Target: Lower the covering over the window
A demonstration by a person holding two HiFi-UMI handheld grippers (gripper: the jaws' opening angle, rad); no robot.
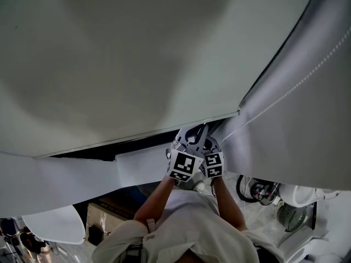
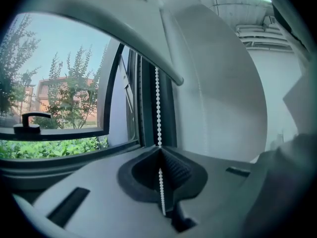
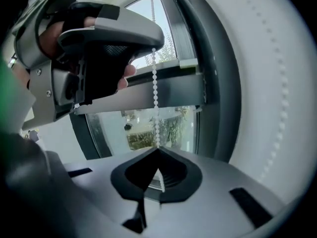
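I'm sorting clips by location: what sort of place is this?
Probably a room indoors, at a window: a white roller blind, its bead chain, and trees outside the glass.

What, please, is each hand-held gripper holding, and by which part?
Both pinch the bead cord: the left hand-held gripper higher up, the right hand-held gripper below it.

Matt cloth blind [image 1: 137,64], smooth plastic bead chain [image 2: 158,103]
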